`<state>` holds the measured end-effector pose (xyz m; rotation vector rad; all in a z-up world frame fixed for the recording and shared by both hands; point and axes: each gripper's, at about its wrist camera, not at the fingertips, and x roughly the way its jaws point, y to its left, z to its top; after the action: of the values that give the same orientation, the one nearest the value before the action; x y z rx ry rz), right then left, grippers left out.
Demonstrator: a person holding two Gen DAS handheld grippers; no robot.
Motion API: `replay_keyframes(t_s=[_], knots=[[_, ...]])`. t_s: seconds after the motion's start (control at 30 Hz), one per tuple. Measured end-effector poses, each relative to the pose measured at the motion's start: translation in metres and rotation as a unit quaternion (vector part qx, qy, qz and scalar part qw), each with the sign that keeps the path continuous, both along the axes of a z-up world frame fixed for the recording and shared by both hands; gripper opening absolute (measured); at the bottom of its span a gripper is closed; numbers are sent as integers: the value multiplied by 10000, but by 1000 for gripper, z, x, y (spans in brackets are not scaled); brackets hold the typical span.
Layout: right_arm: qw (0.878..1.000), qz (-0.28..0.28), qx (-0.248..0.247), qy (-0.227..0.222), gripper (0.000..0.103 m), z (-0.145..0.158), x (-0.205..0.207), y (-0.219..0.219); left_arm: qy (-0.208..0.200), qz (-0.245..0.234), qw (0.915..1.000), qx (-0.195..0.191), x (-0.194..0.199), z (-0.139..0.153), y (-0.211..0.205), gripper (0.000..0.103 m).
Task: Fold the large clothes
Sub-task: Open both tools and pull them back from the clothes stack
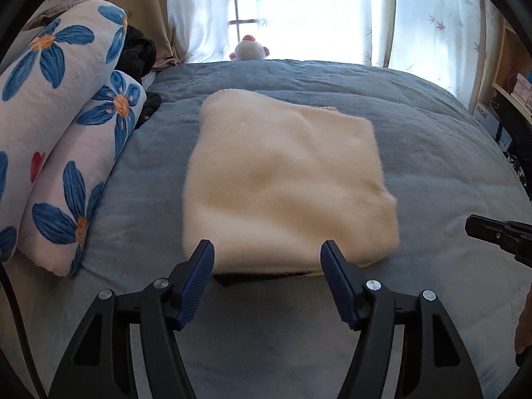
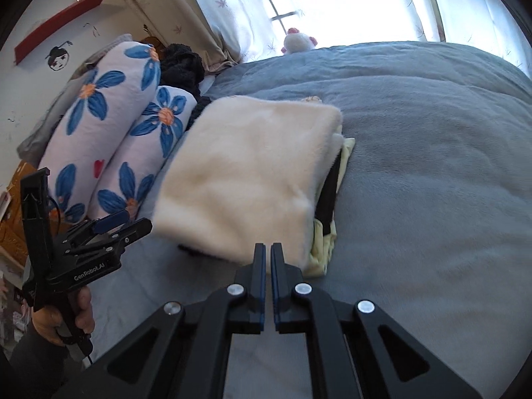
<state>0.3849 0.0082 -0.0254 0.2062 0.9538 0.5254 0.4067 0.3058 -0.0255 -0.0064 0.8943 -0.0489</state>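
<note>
Cream folded garment (image 1: 286, 179) on bed — left tongs (image 1: 267, 259) released, right tongs (image 2: 268, 259) clenched, empty.

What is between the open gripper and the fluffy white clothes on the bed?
Nothing visible. The left gripper is open and empty, just in front of the folded cream garment, with only bare blue bedspread between them. The flowered pillows lie off to the side.

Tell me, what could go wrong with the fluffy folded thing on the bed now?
The cream garment looks folded, but yellow and black layers stick out on one side, so the stack might slump open. The left gripper is open close to its near edge and could snag it. The flowered bedding leans beside it and might roll onto it.
</note>
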Motion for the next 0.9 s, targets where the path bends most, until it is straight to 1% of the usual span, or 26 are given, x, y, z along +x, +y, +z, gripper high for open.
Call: replay_keyframes(t_s=[0.03, 0.1, 0.13, 0.17, 0.27, 0.37, 0.47, 0.63, 0.7, 0.73, 0.77, 0.83, 0.9], knots=[[10000, 13, 20, -1, 3, 12, -14, -8, -28, -40, 10000, -54, -14, 11, -5, 69], [10000, 25, 44, -29, 3, 30, -39, -21, -134, -82, 9998, -99, -40, 31, -13, 78], [10000, 33, 46, -46, 3, 38, -50, -27, -205, -112, 9996, -125, -55, 43, -19, 80], [9999, 29, 1, -96, 3, 48, -63, -32, -261, -147, 9995, -137, -67, 51, -24, 81], [9997, 41, -148, -193, 3, 70, -96, -44, -404, -326, 9986, -98, -108, 77, -44, 82], [9996, 56, -221, -193, 4, 85, -133, -58, -484, -427, 9979, -71, -141, 96, -60, 89], [9993, 95, -296, -221, 4, 98, -164, -71, -515, -582, 9969, -120, -170, 110, -76, 90], [9982, 41, -410, -432, 4, 123, -218, -96, -605, -757, 9953, -57, -215, 132, -101, 91], [9977, 17, -432, -523, 13, 130, -236, -105, -649, -807, 9946, -74, -233, 138, -110, 92], [9975, -10, -429, -562, 26, 131, -245, -109, -659, -863, 9940, -100, -239, 139, -113, 92], [9971, -84, -441, -621, 41, 133, -255, -115, -659, -887, 9938, -133, -247, 139, -117, 94], [9959, -235, -448, -748, 53, 132, -272, -125, -663, -910, 9934, -206, -265, 139, -126, 98], [9956, -321, -434, -764, 55, 128, -285, -134, -689, -896, 9933, -231, -285, 134, -136, 101]])
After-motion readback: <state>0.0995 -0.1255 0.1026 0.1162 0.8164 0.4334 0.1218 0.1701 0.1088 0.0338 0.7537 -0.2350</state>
